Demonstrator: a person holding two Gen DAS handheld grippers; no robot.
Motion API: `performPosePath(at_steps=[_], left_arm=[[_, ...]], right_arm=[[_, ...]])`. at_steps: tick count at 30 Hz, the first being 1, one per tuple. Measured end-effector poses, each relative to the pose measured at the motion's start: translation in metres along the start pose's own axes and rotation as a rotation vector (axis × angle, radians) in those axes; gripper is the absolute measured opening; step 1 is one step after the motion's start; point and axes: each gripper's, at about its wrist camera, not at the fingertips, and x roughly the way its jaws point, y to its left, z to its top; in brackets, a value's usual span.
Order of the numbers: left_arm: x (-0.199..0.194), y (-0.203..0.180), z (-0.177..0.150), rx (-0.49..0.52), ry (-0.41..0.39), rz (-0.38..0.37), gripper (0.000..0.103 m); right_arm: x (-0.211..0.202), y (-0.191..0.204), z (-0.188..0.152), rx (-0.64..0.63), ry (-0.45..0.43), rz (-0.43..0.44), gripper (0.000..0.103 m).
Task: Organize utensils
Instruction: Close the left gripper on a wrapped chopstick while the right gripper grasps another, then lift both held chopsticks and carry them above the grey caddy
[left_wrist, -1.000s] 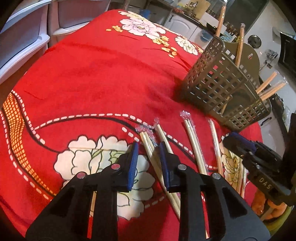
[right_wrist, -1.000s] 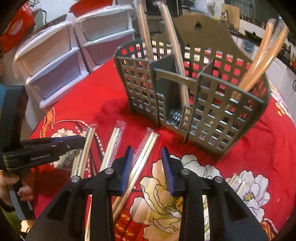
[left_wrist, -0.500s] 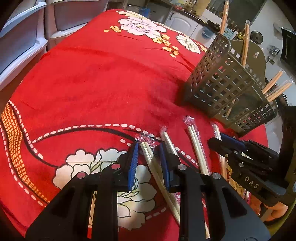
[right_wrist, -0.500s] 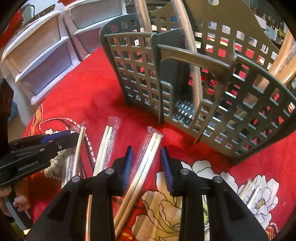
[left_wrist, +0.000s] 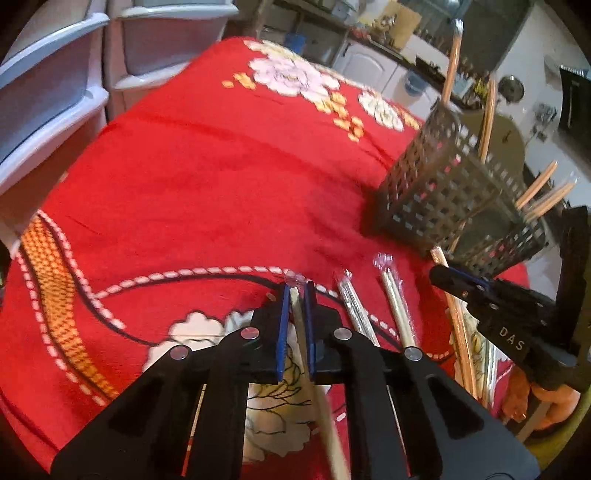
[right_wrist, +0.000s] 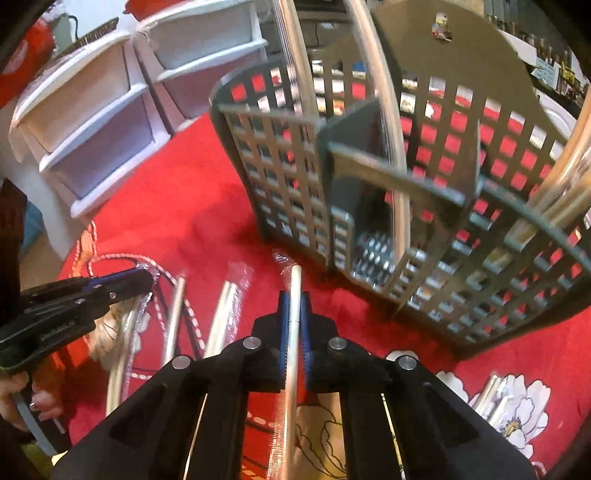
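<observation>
In the left wrist view my left gripper (left_wrist: 295, 291) has its jaws closing, and the blue pads press a plastic-wrapped chopstick pair (left_wrist: 301, 332) lying on the red floral cloth. My right gripper (right_wrist: 294, 299) is closing too, its pads pinching another wrapped chopstick pair (right_wrist: 294, 280) just in front of the grey lattice utensil basket (right_wrist: 443, 221). The basket (left_wrist: 443, 184) holds several upright chopstick pairs in its compartments. Each gripper shows in the other's view: the right gripper (left_wrist: 454, 280) at the right, the left gripper (right_wrist: 140, 284) at the left.
Two more wrapped pairs (left_wrist: 399, 314) lie on the cloth between the grippers, and more lie at the lower right (right_wrist: 491, 391). White plastic drawer units (right_wrist: 92, 122) stand beyond the table's far left edge. A hand (right_wrist: 22, 398) holds the left gripper's handle.
Both grippers went from open, straddling a wrapped pair, to shut on that pair. The right gripper moved closer to the basket.
</observation>
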Motion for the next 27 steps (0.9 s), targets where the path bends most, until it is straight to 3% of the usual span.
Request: performPosePath(at_steps=[13, 27], left_arm=[[-0.048, 0.003, 0.02, 0.01, -0.118, -0.035, 0.001], [-0.089, -0.004, 0.035, 0.027, -0.214, -0.044, 0.001]], right_arm=[[-0.04, 0.037, 0.014, -0.081, -0.134, 0.062, 0.006], [-0.092, 0.035, 0.021, -0.091, -0.26, 0.071, 0.006]])
